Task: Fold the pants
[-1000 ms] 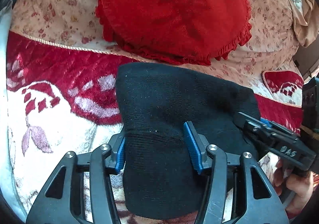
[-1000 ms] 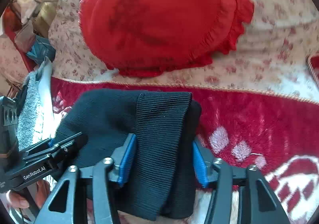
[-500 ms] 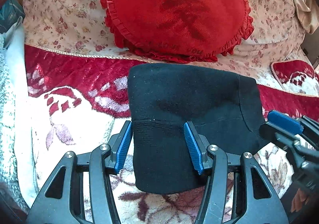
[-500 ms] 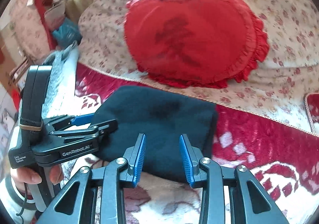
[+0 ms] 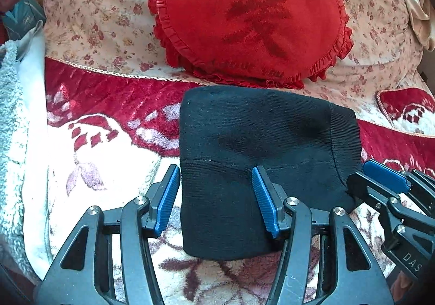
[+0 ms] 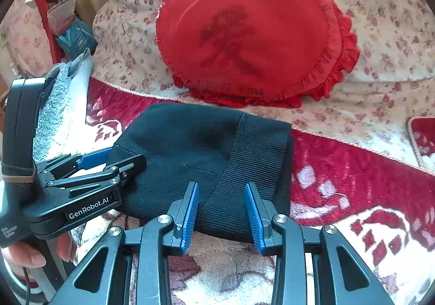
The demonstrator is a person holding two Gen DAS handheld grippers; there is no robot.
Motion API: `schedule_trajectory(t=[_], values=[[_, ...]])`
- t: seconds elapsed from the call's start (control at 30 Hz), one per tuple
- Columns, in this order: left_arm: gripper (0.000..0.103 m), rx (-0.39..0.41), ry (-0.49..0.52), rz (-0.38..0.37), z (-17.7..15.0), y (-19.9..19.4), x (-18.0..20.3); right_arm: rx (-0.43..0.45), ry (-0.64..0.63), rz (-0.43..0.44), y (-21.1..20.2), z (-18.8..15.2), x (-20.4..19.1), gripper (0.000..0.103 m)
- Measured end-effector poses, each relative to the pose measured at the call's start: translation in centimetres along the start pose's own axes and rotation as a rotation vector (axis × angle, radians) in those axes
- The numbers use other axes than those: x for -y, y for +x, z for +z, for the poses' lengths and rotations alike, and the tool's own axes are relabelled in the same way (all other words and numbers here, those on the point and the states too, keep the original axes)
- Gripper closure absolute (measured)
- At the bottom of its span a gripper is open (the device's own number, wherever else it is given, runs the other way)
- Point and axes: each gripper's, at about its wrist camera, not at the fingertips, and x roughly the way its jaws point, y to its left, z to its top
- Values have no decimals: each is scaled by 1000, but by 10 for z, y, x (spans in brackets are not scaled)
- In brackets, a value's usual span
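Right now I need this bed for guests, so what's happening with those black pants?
A person holds a gripper in each hand over the black pants, which lie folded into a compact bundle on the red and white blanket, in front of a red heart-shaped cushion. The left gripper and right gripper both stand open above the near edge, their fingers not pressing the fabric. The fold looks nearly done.

Background clutter only:
Red heart cushion [image 5: 250,19] with frilled edge lies on floral bedspread [image 5: 103,19]; red-and-white plush blanket [image 5: 103,120] in front, grey fleece [image 5: 11,120] at left edge (teal box [image 6: 77,38] behind it).
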Motion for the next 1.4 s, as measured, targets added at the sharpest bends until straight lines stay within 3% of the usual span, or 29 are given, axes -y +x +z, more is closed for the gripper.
schedule_trajectory(t=[0.77, 1.4], values=[[48, 87, -34, 93, -31, -56, -10, 43, 29, -10, -31, -9, -15, 65], [48, 114, -45, 85, -41, -73, -10, 37, 17, 3, -40, -15, -26, 63]])
